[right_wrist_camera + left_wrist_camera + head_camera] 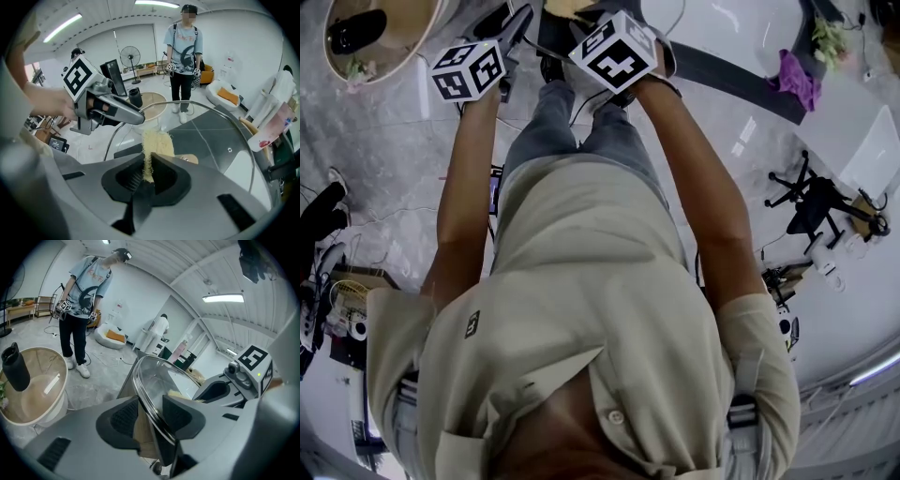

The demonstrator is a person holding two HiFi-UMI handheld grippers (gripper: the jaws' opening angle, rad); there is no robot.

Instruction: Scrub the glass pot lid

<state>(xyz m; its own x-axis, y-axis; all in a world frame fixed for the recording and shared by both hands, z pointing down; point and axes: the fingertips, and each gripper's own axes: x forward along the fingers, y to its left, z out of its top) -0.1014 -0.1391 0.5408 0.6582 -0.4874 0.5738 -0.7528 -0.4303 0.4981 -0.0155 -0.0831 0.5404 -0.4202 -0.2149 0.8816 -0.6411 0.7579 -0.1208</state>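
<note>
Glass fills the middle of the left gripper view: the glass pot lid (pixel 157 378) stands on its edge between the jaws of the left gripper (pixel 151 416). Both dark pads press on its rim, one on each side, so this tool is pinching the lid. The right gripper view shows the other half of the job. There the right gripper (pixel 146 174) has its jaws squeezed on a yellow scrub pad (pixel 157 143), which sticks out past the tips and lies against the clear face of the lid, just ahead of the tool. In the left gripper view only a small bit of that pad shows through the glass, with the right gripper's grey body just behind the lid. The right gripper view also shows the left gripper from the side, up and to the left of the pad, with a hand (pixel 44 101) around it. The head view looks down on a pale shirt (pixel 581 319). Of the tools it shows only the marker cube of the left gripper (pixel 469 70) and that of the right gripper (pixel 617 49), close together. Far ahead of both tools another person (pixel 183 56) stands near a round table (pixel 63 376) with a black bottle (pixel 15 366) on it.
</note>
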